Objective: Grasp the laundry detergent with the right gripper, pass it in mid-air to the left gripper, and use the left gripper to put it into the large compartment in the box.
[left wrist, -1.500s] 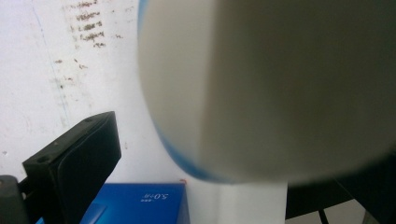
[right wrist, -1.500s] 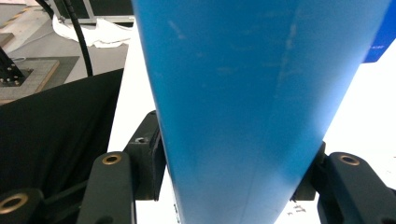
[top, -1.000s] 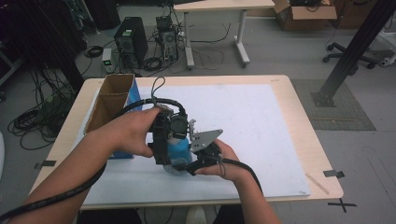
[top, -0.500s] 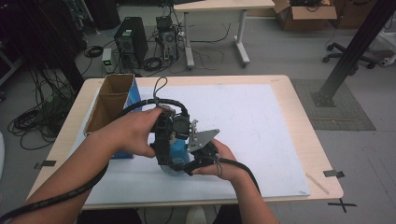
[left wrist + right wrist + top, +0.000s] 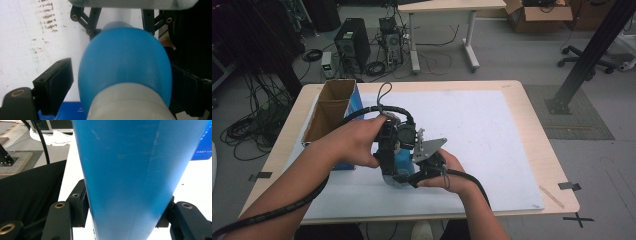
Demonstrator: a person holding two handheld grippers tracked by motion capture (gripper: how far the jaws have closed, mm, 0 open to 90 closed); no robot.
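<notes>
While my right gripper [image 5: 125, 220] clamps the blue bottle [image 5: 140, 170] by its body, my left gripper [image 5: 120, 85] sits spread around its white-capped end, left pad clear.

The open brown cardboard box [image 5: 329, 107] stands in the way at the table's far left; right of the hands, the white mat [image 5: 492, 135] lies free.
</notes>
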